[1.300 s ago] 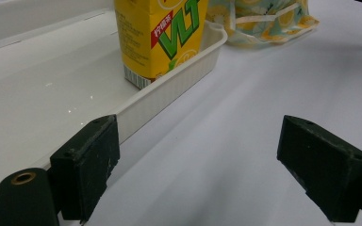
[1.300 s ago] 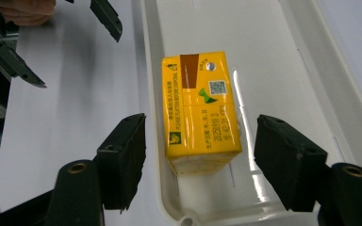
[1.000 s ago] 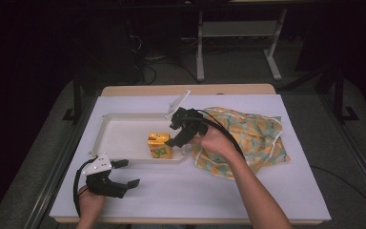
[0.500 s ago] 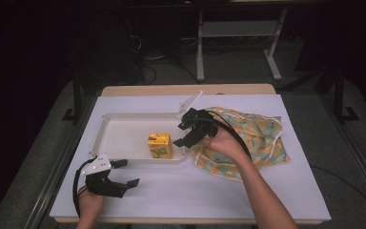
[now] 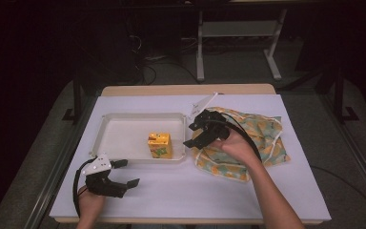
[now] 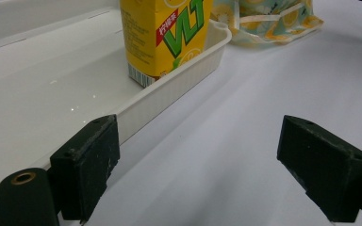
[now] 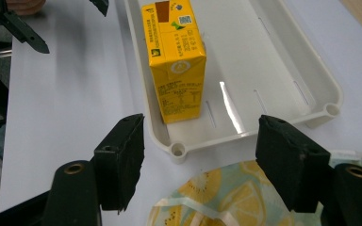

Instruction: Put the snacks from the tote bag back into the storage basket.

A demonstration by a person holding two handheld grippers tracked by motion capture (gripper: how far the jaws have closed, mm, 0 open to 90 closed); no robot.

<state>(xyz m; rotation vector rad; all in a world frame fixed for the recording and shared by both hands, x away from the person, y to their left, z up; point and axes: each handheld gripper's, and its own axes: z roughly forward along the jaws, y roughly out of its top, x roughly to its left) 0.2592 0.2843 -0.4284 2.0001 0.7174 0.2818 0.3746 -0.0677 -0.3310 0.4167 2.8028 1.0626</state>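
So the yellow juice carton (image 5: 160, 145) is standing upright in the white tray (image 5: 124, 133), tucked into the tray's corner nearest the patterned bag (image 5: 248, 138). From the carton, the bag lies at about 3 o'clock, just past the tray's rim.

The right gripper (image 5: 196, 135) hangs over the bag's near edge with its jaws apart and nothing between them; in the right gripper view the carton (image 7: 174, 61) sits well ahead of the open jaws at 12 o'clock. Looks to me like the carton is set down and this hand is free, so the step in hand is probably getting the next thing out of the bag.

The left gripper (image 5: 126, 172) sits low on the white table cover (image 5: 195, 191) at about 7 o'clock from the carton, jaws wide and empty, doing nothing much.

Next move, I'd guess: swing the right gripper over the bag's opening and reach in without dragging the fabric into the tray
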